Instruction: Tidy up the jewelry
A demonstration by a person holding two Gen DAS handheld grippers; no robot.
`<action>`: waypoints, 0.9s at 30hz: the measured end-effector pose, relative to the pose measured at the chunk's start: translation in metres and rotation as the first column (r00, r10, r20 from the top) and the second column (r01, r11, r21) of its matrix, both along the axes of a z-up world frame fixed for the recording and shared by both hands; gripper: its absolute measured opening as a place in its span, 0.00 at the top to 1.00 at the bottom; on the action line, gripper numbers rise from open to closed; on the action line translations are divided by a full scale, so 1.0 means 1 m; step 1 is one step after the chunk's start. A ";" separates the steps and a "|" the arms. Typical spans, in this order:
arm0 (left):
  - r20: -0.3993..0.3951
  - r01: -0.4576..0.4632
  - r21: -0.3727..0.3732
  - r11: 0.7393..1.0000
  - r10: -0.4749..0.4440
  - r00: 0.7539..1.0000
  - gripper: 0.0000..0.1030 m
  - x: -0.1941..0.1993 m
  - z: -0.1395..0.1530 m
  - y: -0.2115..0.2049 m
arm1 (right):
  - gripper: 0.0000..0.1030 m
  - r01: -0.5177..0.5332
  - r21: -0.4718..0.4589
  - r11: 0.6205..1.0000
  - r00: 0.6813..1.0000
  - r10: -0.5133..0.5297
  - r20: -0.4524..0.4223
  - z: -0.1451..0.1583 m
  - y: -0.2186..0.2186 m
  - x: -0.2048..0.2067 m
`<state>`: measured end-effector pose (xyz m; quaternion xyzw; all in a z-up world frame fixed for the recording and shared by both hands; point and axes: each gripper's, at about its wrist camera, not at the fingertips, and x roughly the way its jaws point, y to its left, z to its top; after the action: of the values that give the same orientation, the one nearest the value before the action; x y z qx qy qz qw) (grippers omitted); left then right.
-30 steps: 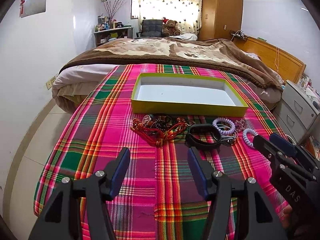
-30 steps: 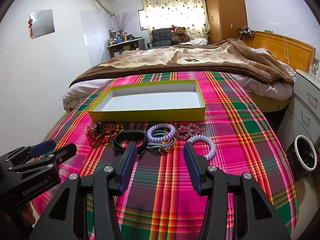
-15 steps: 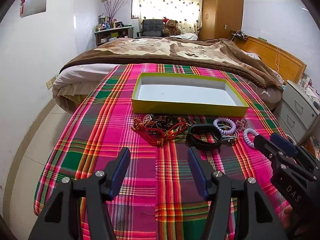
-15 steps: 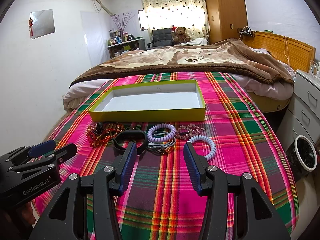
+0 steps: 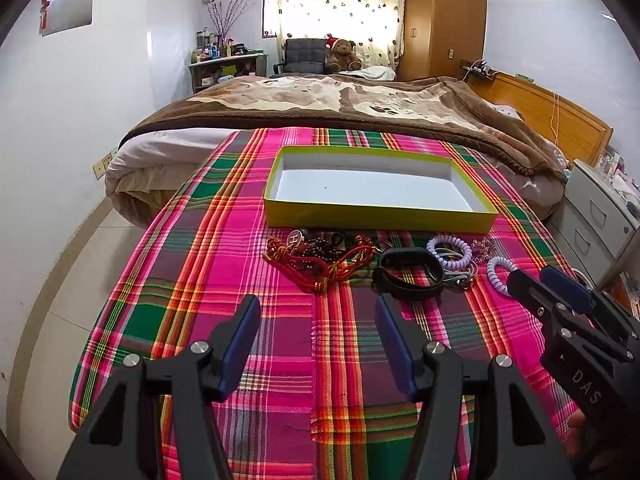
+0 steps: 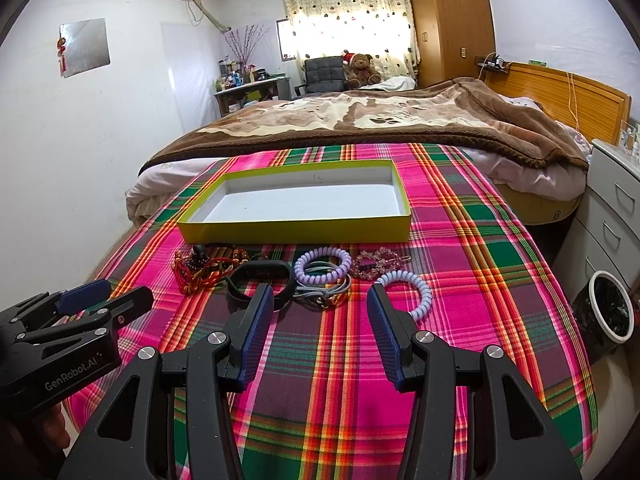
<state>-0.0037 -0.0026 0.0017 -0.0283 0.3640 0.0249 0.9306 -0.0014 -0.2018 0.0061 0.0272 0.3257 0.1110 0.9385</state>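
An empty yellow-green tray [image 5: 376, 218] [image 6: 296, 230] with a white floor lies on the plaid cloth. In front of it lies a row of jewelry: a red cord and bead tangle [image 5: 320, 258] [image 6: 200, 270], a black band [image 5: 408, 272] [image 6: 260, 278], a purple spiral ring on grey ties [image 5: 450, 250] [image 6: 322, 266], a pink bead piece [image 6: 378, 262], and a pale spiral bracelet [image 5: 498, 272] [image 6: 418, 290]. My left gripper [image 5: 316, 314] is open and empty, short of the tangle. My right gripper [image 6: 320, 300] is open and empty, just short of the grey ties.
The plaid cloth [image 5: 224, 264] covers a table set against a bed with a brown blanket [image 5: 340, 104]. White drawers [image 6: 616, 216] and a lined bin [image 6: 610, 312] stand to the right. The floor drops off at the left.
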 end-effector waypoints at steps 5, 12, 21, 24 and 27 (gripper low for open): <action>0.001 -0.001 0.001 1.000 0.001 1.000 0.40 0.001 -0.001 0.001 | 0.52 -0.003 0.000 1.000 1.000 0.003 0.000 0.000 0.000 0.000; -0.012 0.006 -0.006 1.000 -0.007 1.000 0.40 0.007 -0.003 0.006 | 0.52 0.004 -0.006 1.000 1.000 -0.004 -0.011 -0.003 -0.004 0.007; -0.051 0.028 -0.133 0.991 -0.035 0.998 0.40 0.025 -0.011 0.034 | 0.52 0.118 -0.045 0.992 0.985 -0.123 -0.122 -0.027 -0.043 0.040; -0.058 0.033 -0.151 0.988 -0.042 0.997 0.40 0.028 -0.012 0.040 | 0.52 0.137 -0.079 0.987 0.974 -0.149 -0.174 -0.037 -0.050 0.051; -0.068 0.029 -0.152 0.988 -0.040 0.997 0.40 0.030 -0.014 0.043 | 0.52 0.145 -0.105 0.984 0.967 -0.163 -0.197 -0.043 -0.054 0.059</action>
<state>0.0265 0.0405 -0.0122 -0.0915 0.3979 -0.0179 0.9127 0.0578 -0.2555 -0.0365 0.0214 0.4224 0.0195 0.9059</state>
